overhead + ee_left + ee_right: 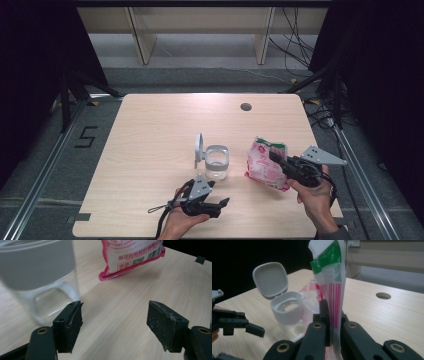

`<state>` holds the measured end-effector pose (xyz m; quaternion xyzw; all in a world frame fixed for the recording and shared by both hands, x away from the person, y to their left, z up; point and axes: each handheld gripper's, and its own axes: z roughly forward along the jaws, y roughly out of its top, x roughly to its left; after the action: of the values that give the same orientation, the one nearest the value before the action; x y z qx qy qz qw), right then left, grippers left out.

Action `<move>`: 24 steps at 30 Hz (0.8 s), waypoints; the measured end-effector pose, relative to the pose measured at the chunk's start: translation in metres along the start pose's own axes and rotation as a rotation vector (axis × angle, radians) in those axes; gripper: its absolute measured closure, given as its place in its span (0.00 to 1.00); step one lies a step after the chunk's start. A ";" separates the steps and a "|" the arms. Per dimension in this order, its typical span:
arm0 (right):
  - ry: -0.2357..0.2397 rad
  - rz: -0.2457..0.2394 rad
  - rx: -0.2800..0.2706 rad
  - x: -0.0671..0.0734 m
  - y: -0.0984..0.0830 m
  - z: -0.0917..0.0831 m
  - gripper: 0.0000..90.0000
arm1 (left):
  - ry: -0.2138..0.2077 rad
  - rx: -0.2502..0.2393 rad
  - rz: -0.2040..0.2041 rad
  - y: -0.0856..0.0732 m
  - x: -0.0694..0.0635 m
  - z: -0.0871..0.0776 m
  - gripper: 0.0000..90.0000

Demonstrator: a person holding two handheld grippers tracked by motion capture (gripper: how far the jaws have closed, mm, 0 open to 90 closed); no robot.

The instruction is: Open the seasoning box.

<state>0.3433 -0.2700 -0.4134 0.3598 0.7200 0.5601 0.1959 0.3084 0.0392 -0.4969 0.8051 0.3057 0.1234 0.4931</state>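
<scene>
Right claw (274,156): pressed together on the upper edge of the pink-and-white bag (265,164); in the right gripper view the plastic (332,285) rises straight up from between the jaws.
Bag: held at the right side of the tabletop (150,130), its lower end apparently just touching the surface or barely above it; I cannot tell which. Its long axis runs roughly upright, tilted a little.
Left claw (224,202): spread wide and holding nothing; in the left gripper view bare wood lies between the two jaws.
Jar (217,162): a clear glass container with a grey collar, standing near the middle of the tabletop, its hinged lid (199,148) flipped up and open on the left side.
Key relation: the jar stands just left of the bag, mouth upward and unobstructed. The left claw sits just in front of the jar, on the person's side; in its own view the jar (37,277) is ahead and to the left of the jaws.
Nearer hand: the left one is closer to the jar; the right one carries the bag.
Likely step: steadying the jar with the left claw while the bag is brought over the mouth.
</scene>
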 end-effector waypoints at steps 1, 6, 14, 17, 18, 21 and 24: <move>0.000 0.000 0.000 0.000 0.000 0.000 1.00 | 0.000 0.000 0.000 0.000 0.000 0.000 0.31; 0.022 -0.031 0.021 0.005 0.014 0.004 1.00 | 0.000 0.013 0.002 0.005 -0.012 0.021 0.31; 0.059 -0.031 -0.023 0.010 0.029 -0.002 1.00 | 0.044 0.053 0.083 0.020 -0.028 0.056 0.32; 0.063 -0.029 -0.030 0.012 0.036 -0.004 1.00 | 0.064 0.058 0.115 0.024 -0.031 0.064 0.32; 0.056 -0.022 -0.026 0.014 0.037 -0.004 1.00 | 0.078 0.046 0.103 0.025 -0.032 0.067 0.33; 0.056 -0.022 -0.022 0.017 0.042 -0.005 1.00 | 0.095 0.051 0.124 0.032 -0.033 0.076 0.35; 0.069 -0.043 -0.034 0.018 0.048 -0.006 1.00 | 0.107 0.037 0.123 0.037 -0.037 0.081 0.37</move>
<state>0.3419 -0.2548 -0.3637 0.3214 0.7243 0.5800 0.1889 0.3339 -0.0533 -0.4999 0.8236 0.2836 0.1907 0.4526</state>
